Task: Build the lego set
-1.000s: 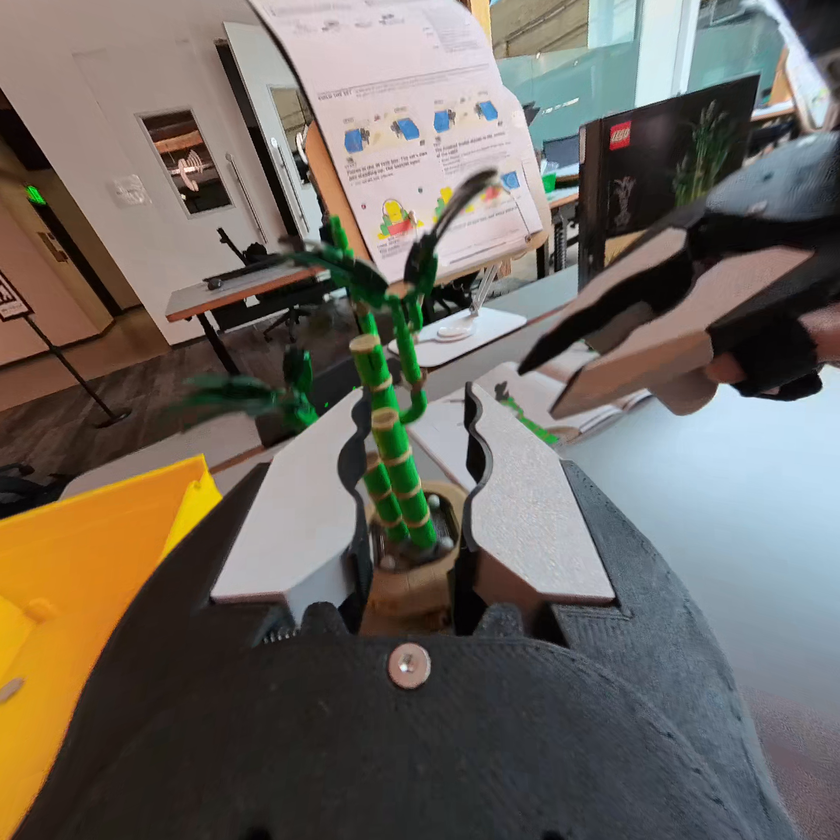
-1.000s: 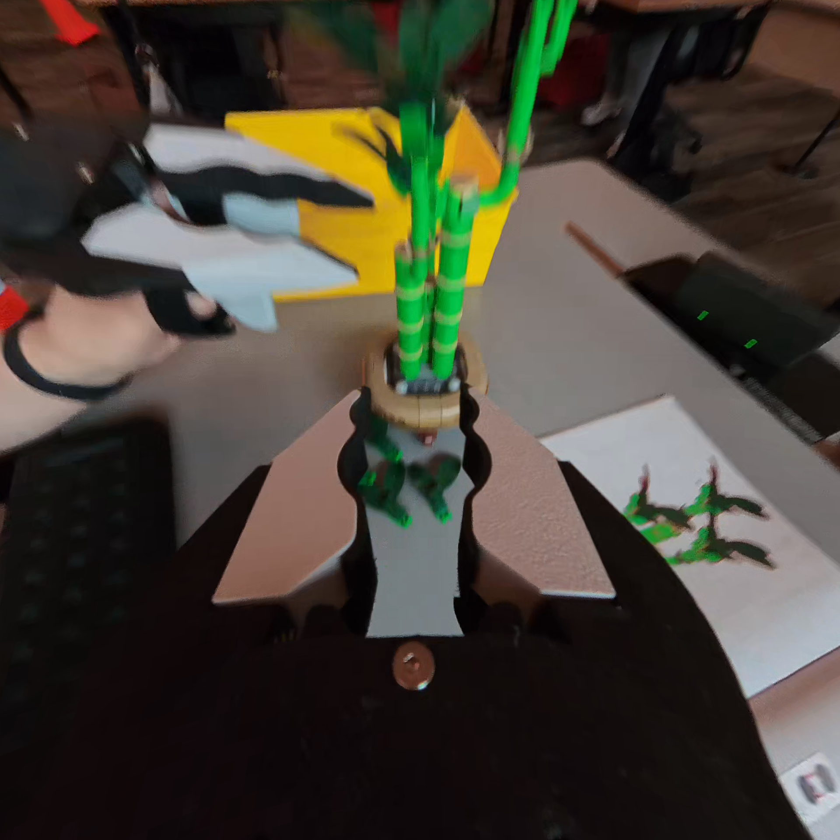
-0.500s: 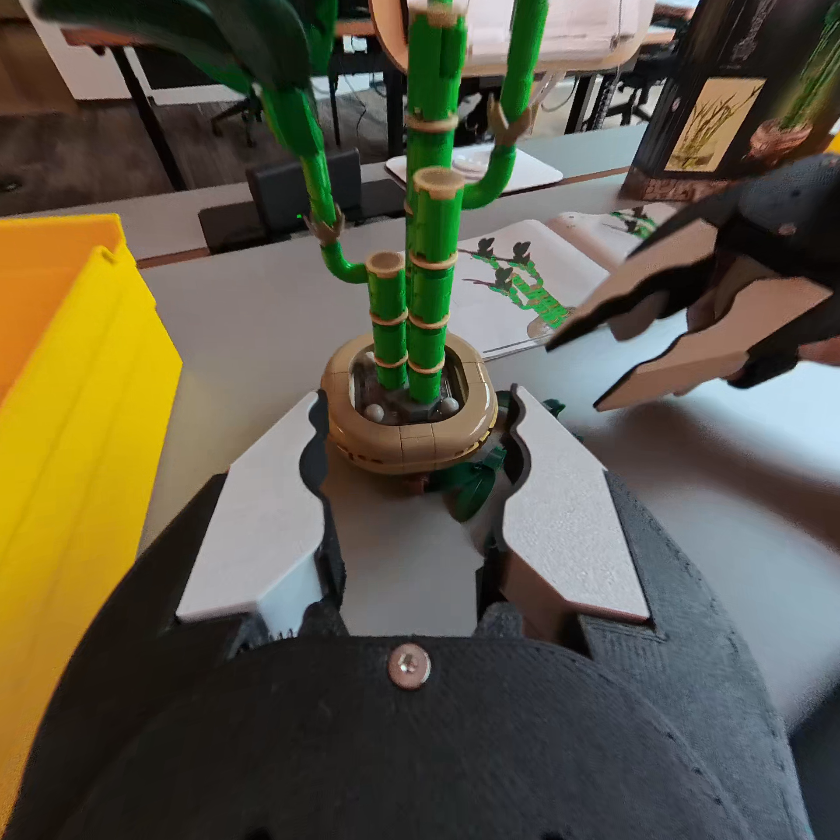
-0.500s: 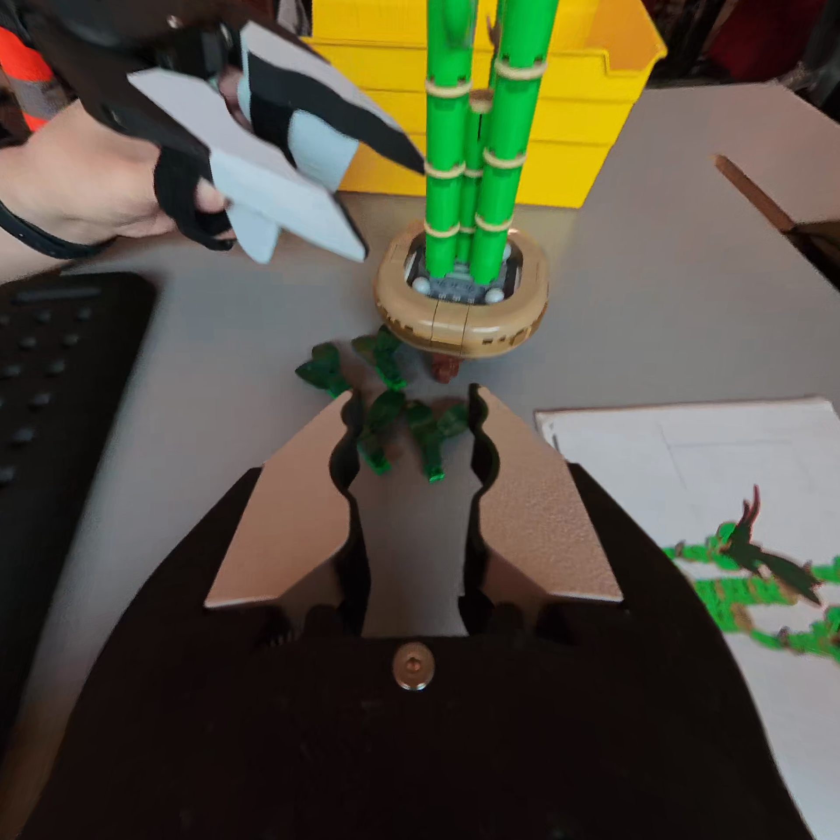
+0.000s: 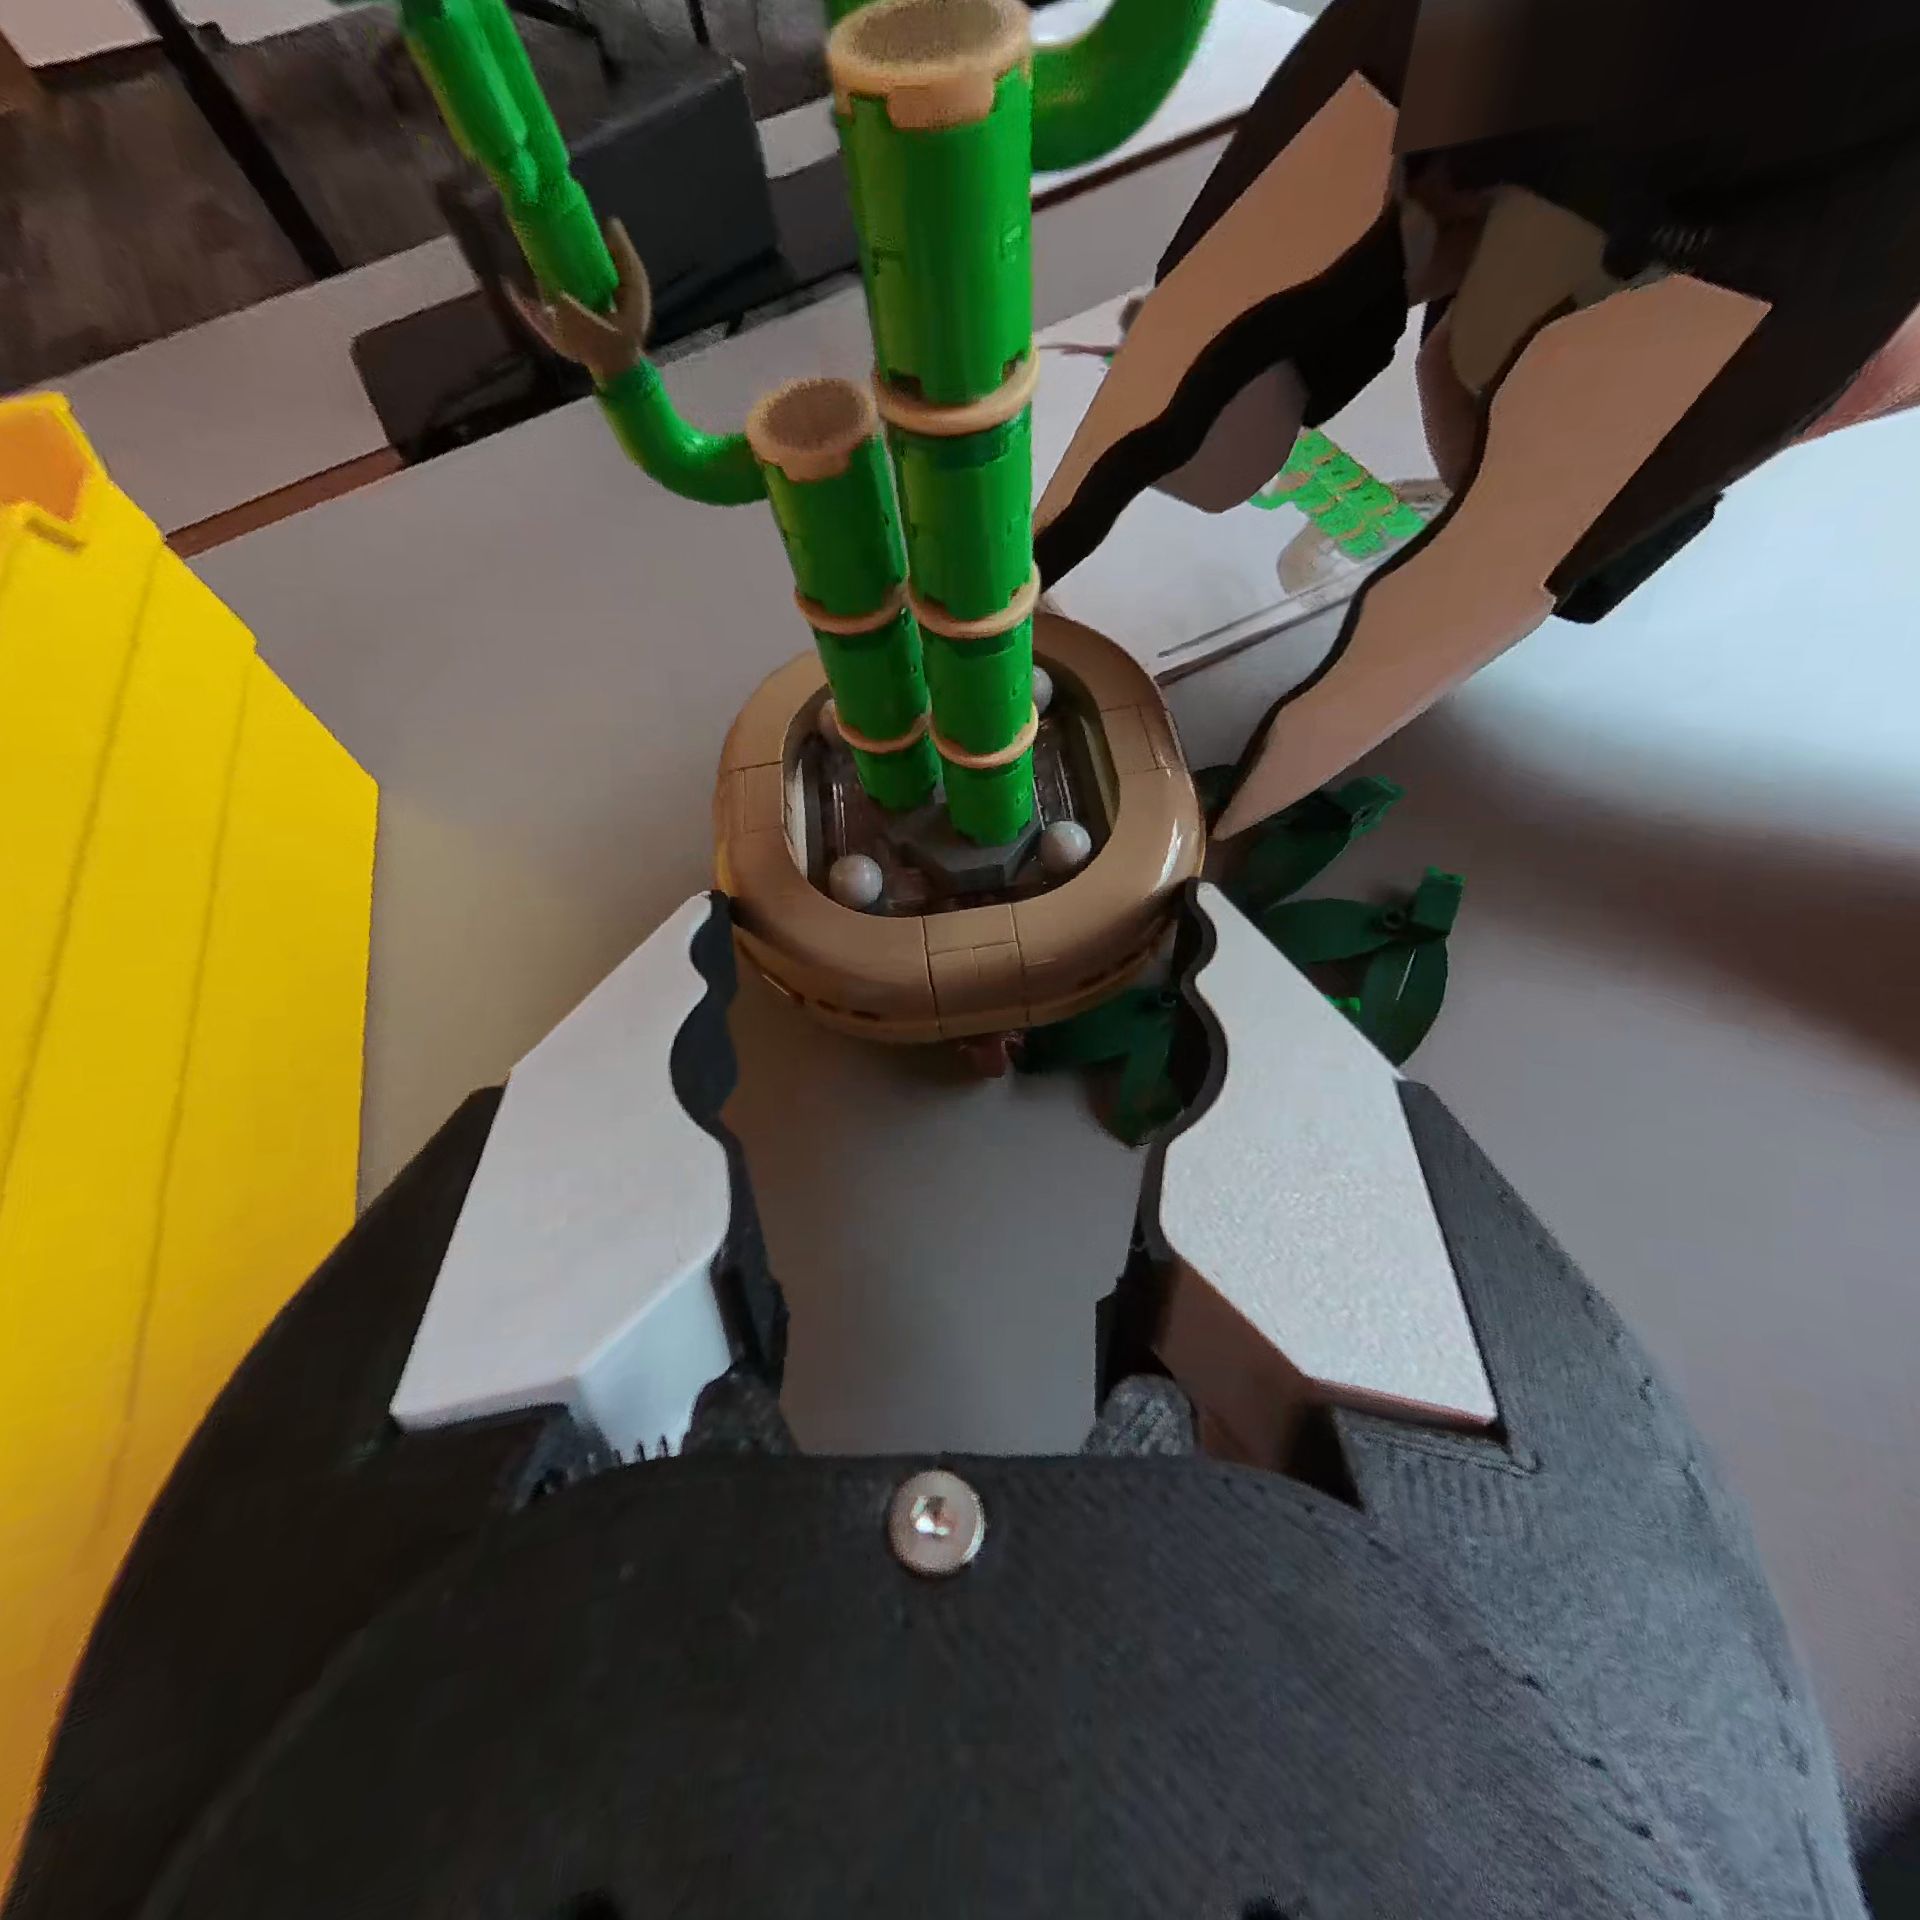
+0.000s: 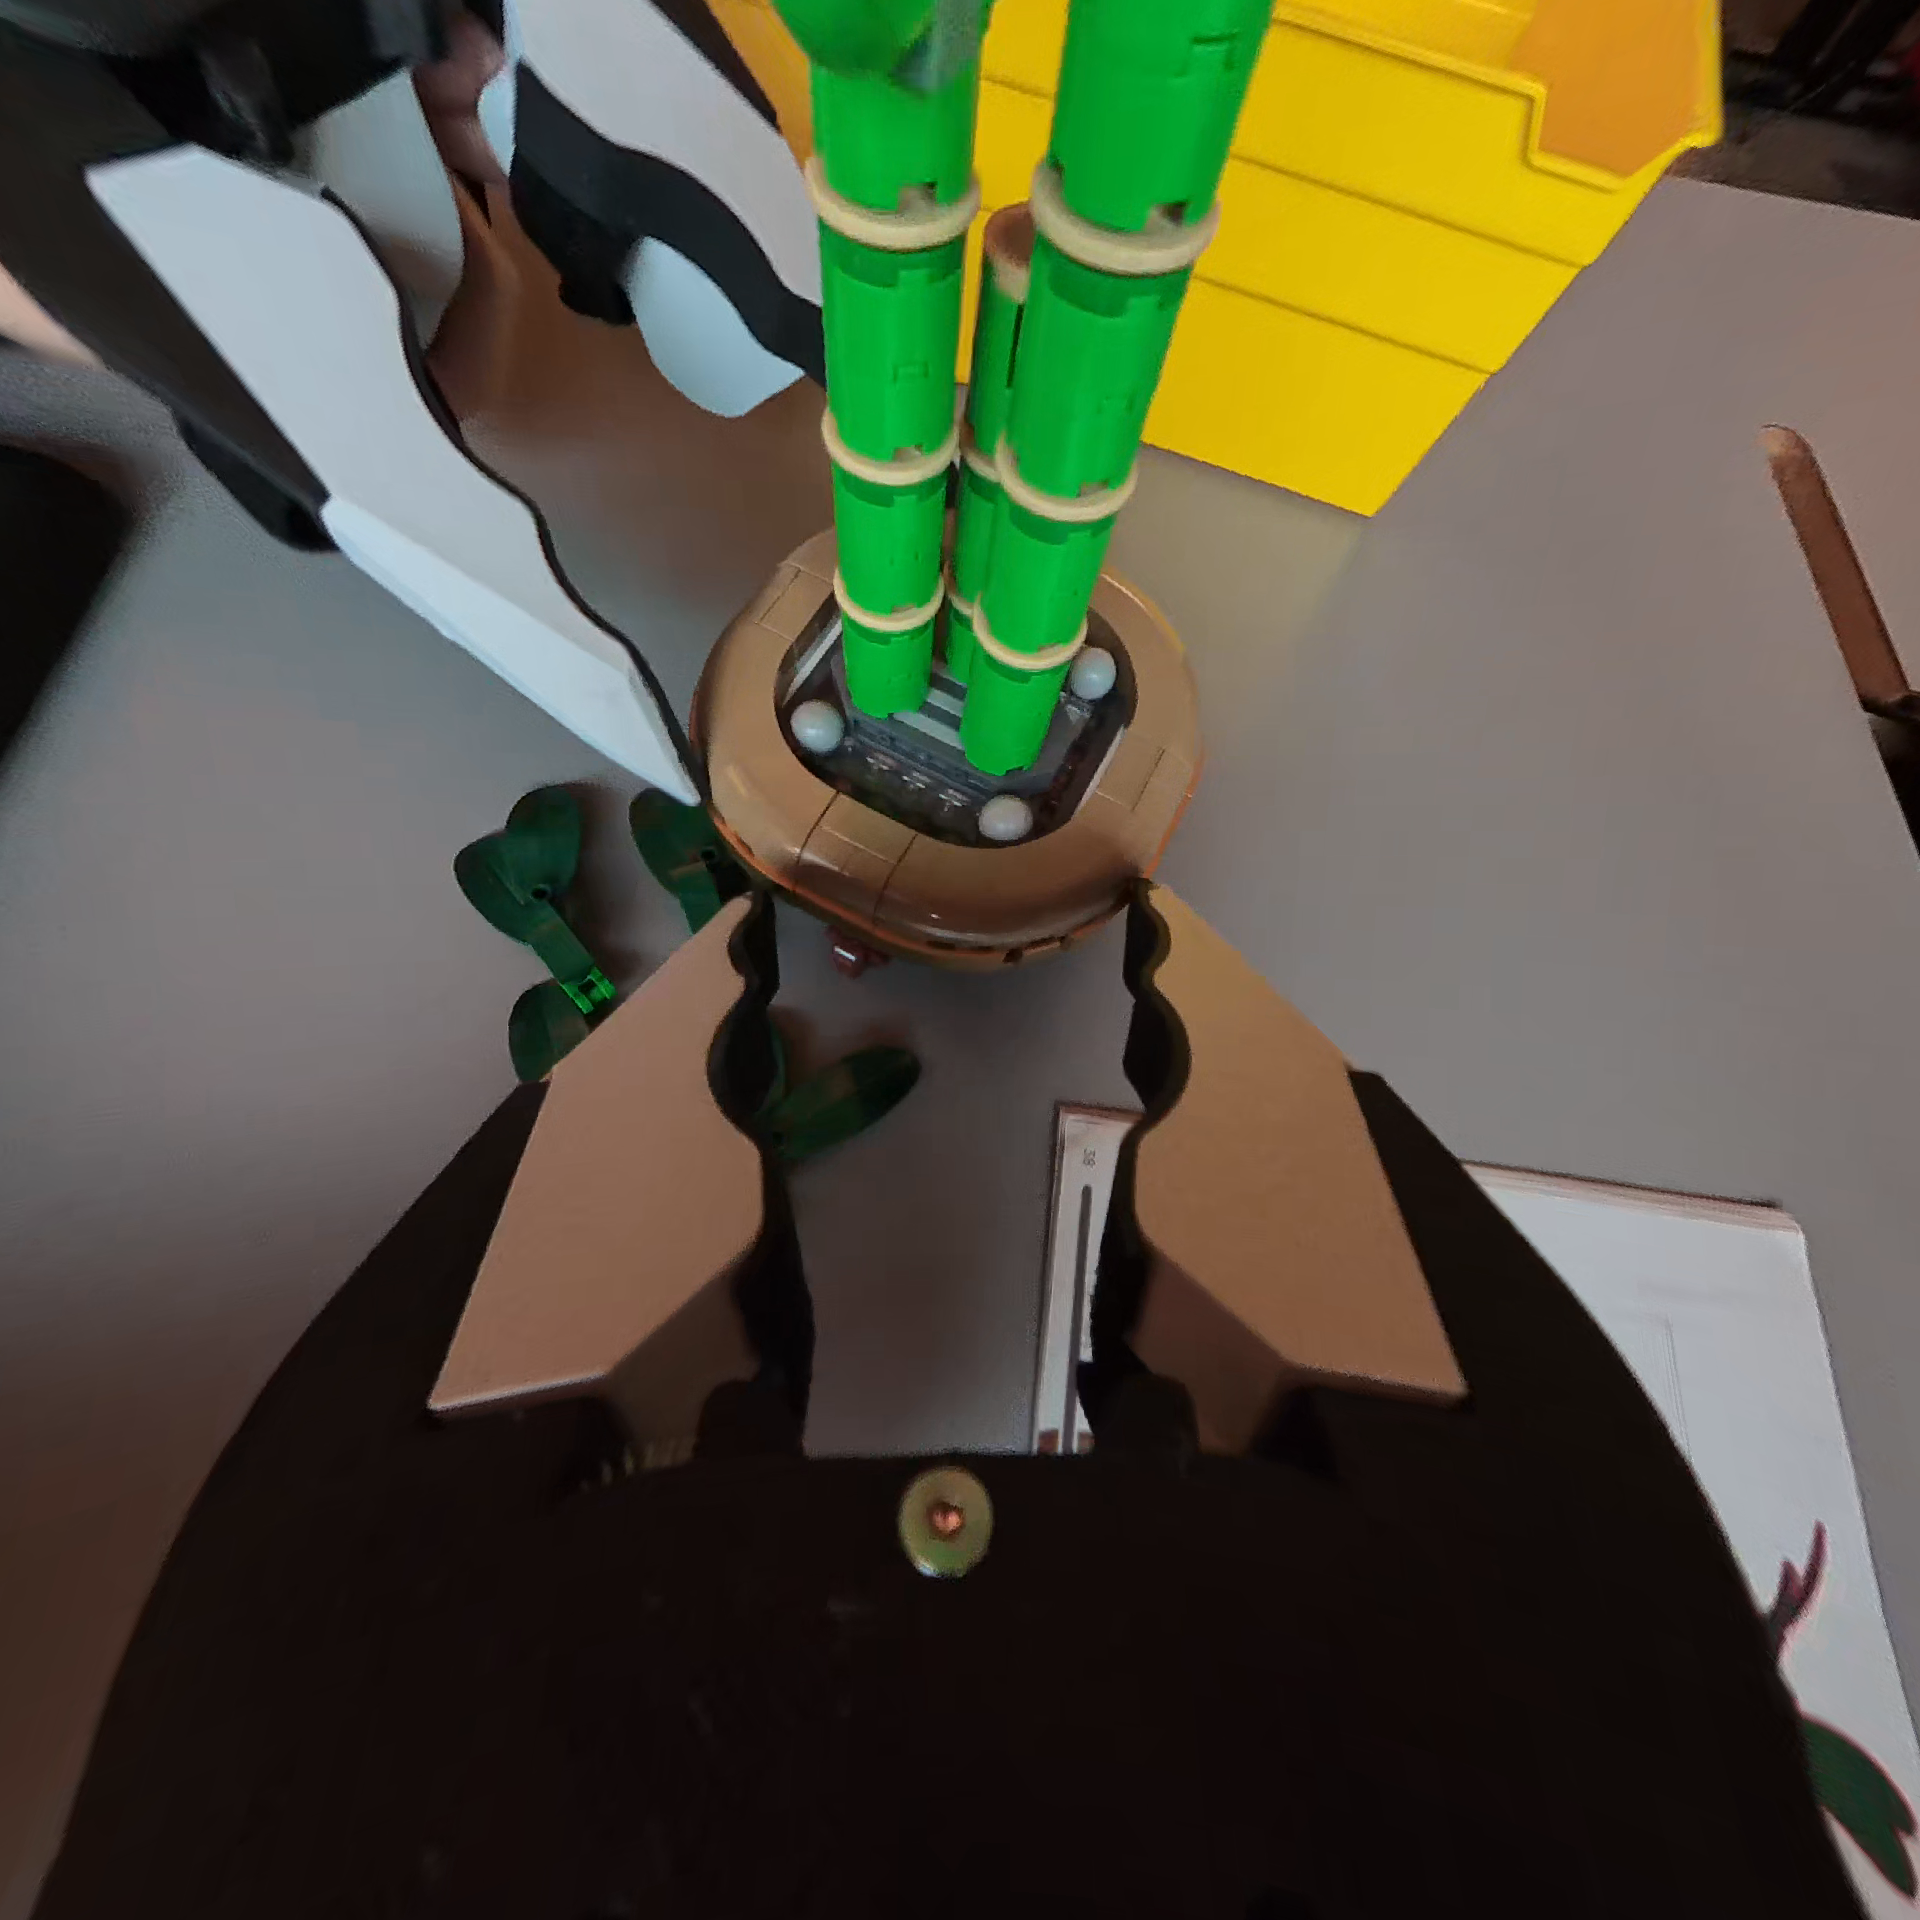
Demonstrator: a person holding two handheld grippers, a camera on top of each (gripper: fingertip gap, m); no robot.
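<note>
Bamboo stalks (image 5: 956, 582) stand upright in the tan pot (image 5: 961, 914) on the grey table (image 5: 499, 644) — yellow bin (image 5: 156, 883) to its left. Your left gripper (image 5: 956, 914) is spread wide, tips at the pot's near rim, gripping nothing. Your right gripper (image 6: 940, 894) is likewise released — its fingers flank the pot's near side. Loose dark green leaves (image 6: 540, 894) lie beside the pot, near the booklet (image 6: 1662, 1403).
</note>
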